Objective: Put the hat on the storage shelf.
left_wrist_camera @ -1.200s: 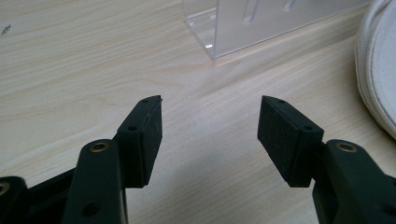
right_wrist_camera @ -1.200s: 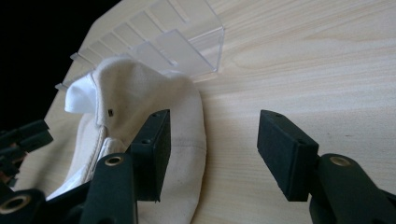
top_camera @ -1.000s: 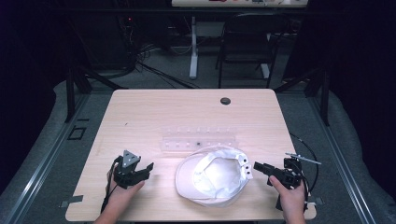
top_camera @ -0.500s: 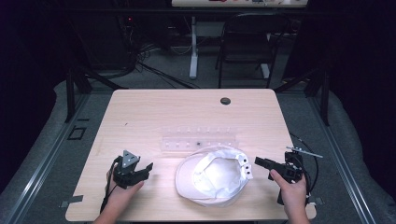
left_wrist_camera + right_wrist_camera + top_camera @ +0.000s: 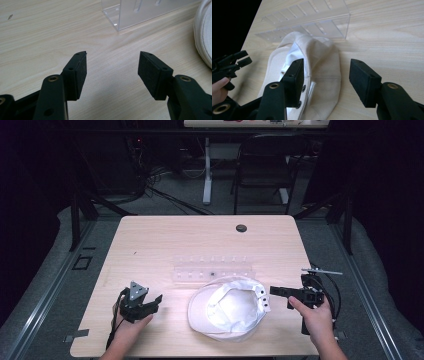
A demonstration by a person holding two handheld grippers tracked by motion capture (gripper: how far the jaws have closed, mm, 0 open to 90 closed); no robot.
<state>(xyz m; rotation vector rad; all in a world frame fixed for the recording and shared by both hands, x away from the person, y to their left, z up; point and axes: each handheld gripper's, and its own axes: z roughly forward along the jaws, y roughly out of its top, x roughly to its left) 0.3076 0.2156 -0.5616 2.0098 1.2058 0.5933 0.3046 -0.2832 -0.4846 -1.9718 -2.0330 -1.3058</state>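
so the white cap [image 5: 231,307] sits upside down on the worktop [image 5: 165,240] between both claws, right claw [image 5: 274,291] nearest, jaws apart with nothing held, aimed at its back edge, while the left claw [image 5: 156,300], also apart, waits off its other side.

Table [image 5: 165,240]: light wood, rectangular, lengthwise grain.
Clear plastic rack [image 5: 212,271]: lies across the table's middle.
Dark round cap [image 5: 241,228]: far edge, right of centre.
Chair [image 5: 265,167]: beyond the table, dark frame.
Floor [image 5: 50,285]: grey carpet.
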